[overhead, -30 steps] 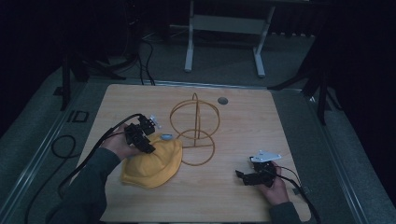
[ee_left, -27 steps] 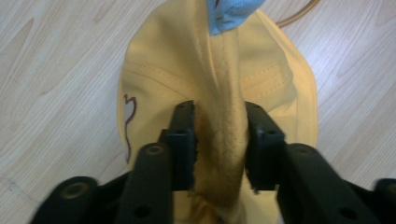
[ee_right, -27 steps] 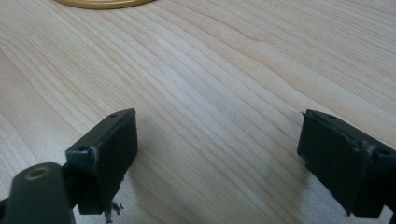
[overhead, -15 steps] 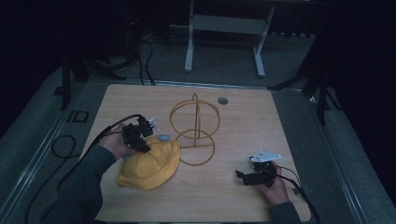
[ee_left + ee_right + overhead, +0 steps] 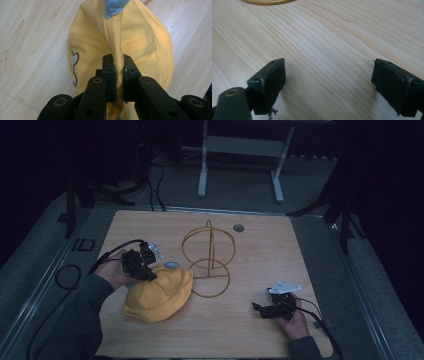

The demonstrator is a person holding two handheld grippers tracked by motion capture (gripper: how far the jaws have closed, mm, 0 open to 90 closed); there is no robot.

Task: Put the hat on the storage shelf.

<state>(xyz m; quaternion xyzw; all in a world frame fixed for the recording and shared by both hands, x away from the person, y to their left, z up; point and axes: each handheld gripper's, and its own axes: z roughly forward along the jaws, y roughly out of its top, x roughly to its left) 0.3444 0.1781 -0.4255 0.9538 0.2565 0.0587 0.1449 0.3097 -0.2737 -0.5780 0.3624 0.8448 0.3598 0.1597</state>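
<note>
Left gripper (image 5: 119,82), jaws clamped on a pinched fold of the yellow hat (image 5: 159,293), is dragging it closer to the wire stand (image 5: 209,260) than a second ago; right gripper (image 5: 328,85) idling, jaws wide apart.

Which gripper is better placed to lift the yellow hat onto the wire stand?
Left. The left gripper is shut on a fold of the yellow hat, right beside the wire stand. The right gripper is open over bare table, away from both.
</note>
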